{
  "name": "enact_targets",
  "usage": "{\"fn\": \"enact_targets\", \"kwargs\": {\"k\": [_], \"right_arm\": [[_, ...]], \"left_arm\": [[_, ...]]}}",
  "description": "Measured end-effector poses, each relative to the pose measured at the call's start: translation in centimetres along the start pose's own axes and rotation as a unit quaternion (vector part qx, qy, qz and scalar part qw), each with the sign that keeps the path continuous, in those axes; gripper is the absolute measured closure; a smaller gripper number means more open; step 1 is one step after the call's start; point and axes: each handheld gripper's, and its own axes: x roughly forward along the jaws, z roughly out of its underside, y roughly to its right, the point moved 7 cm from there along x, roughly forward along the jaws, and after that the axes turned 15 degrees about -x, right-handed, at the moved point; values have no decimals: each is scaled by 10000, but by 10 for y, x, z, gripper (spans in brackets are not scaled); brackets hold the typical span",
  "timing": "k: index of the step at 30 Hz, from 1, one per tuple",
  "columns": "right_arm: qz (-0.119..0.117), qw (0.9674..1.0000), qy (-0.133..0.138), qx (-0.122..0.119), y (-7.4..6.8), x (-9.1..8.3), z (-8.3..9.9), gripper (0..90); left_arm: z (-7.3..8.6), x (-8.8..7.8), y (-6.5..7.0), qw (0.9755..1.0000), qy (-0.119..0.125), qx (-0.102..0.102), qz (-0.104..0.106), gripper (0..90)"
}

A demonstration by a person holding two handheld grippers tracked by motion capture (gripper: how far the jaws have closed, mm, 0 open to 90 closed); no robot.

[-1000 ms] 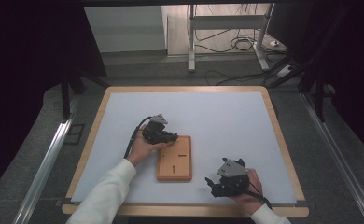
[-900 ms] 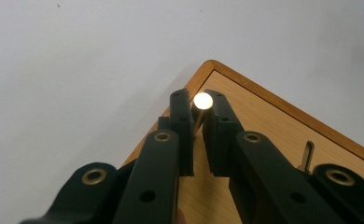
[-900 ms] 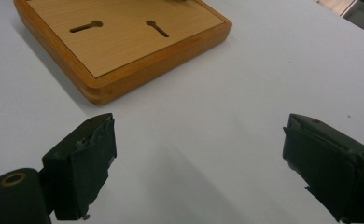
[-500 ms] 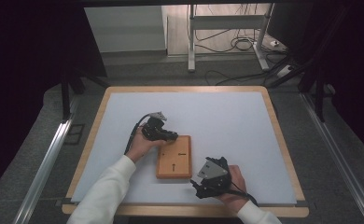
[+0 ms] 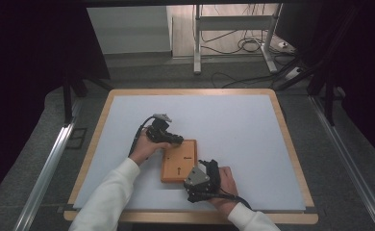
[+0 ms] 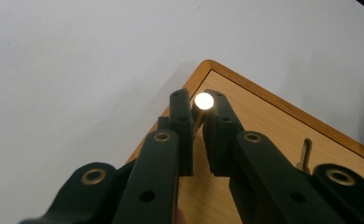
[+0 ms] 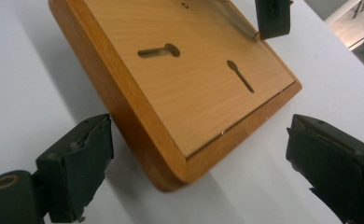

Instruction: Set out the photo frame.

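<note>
— white mat [image 5: 233, 120] on the table; what's nearest?
— right gripper [image 7: 199, 175], jaws wide, bracketing a corner of the wooden board [image 7: 194, 79] without touching
— and beyond?
— left gripper [image 6: 197, 135] clamped on a metal pin [image 6: 203, 101] at the board's far corner

High view overhead, facing forward-down; both gripper views close, sharing wooden board [image 5: 179, 161] with it.
</note>
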Motion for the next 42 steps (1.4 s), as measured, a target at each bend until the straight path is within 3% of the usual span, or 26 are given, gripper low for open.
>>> {"fn": "enact_targets", "kwargs": {"k": [7, 10, 15, 26, 39, 42], "right_arm": [[313, 9987, -11, -400, -2, 6, -9, 102], [500, 9963, 26, -696, -1, 4, -14, 131], [647, 9946, 118, -799, 3, -2, -18, 226], [474, 9943, 174, -942, 12, -6, -24, 323], [468, 9945, 239, -910, 28, -12, -30, 482], [486, 9932, 219, -1032, 31, -13, -32, 509]], "left_arm": [[0, 0, 0, 10000, -25, -18, -45, 834], [-1, 0, 0, 9999, 5, 30, -111, 839], [-2, 0, 2, 9996, 86, 83, -239, 843], [-3, 0, -1, 9996, 118, 50, -270, 845], [-7, 1, -5, 9995, 158, -63, -263, 819], [-7, 1, -6, 9994, 179, -60, -285, 811]]}}
